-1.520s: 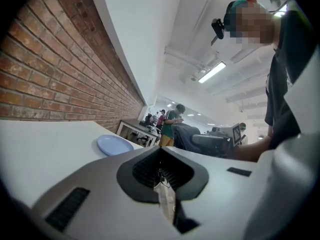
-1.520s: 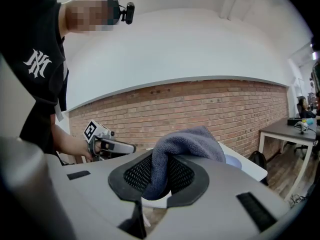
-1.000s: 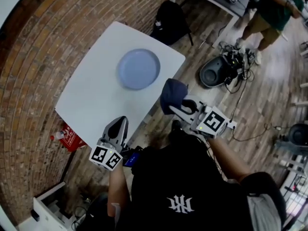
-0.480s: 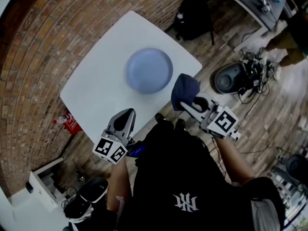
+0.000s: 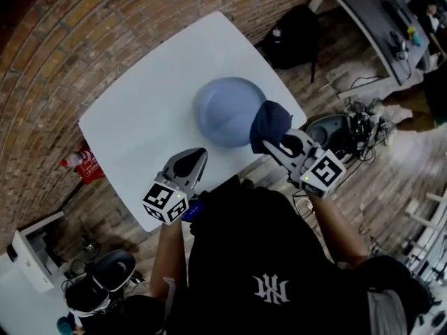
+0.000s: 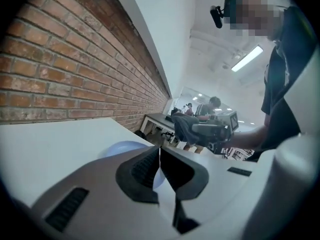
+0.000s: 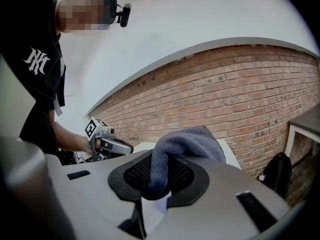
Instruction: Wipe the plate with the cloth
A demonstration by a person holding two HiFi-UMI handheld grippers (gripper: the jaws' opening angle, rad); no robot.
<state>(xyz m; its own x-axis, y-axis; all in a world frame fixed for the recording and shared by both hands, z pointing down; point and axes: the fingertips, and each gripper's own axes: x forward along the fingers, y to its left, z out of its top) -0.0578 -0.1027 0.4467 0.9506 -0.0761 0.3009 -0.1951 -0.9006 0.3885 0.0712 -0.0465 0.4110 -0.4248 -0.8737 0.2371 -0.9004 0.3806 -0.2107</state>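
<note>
- Plate [image 5: 227, 110]: pale blue, round and shallow. It sits on the white table [image 5: 140, 117], toward the person's right and close to the near edge. It is probably rigid, smooth and fairly light, so it may slide under a sideways wipe. Nothing is pinning it down.
- If it needs steadying, the rim on the side away from the cloth looks like the best place to hold or press.
- Cloth [image 5: 269, 124]: dark blue, soft and thick-napped, and it droops in folds. It should mould to the dish easily. A loose lobe hangs free for wiping while a bunched part is held.
- In the head view the cloth overlaps the plate's right rim. No view settles whether it touches the plate or hangs just above it.
- Right gripper [image 5: 278, 144]: clamped on a fold of the cloth, which bulges up and forward between the pads in its own view.
- Left gripper [image 5: 193, 160]: jaws pressed together with nothing between them. It is held above the table's near edge, apart from the plate.
- Hard to read: the cloth covers part of the plate's right side. No dirt or wetness can be made out on the plate. The right gripper view does not show the plate at all, and the left gripper view shows only a blurred sliver of it past the jaws.
</note>
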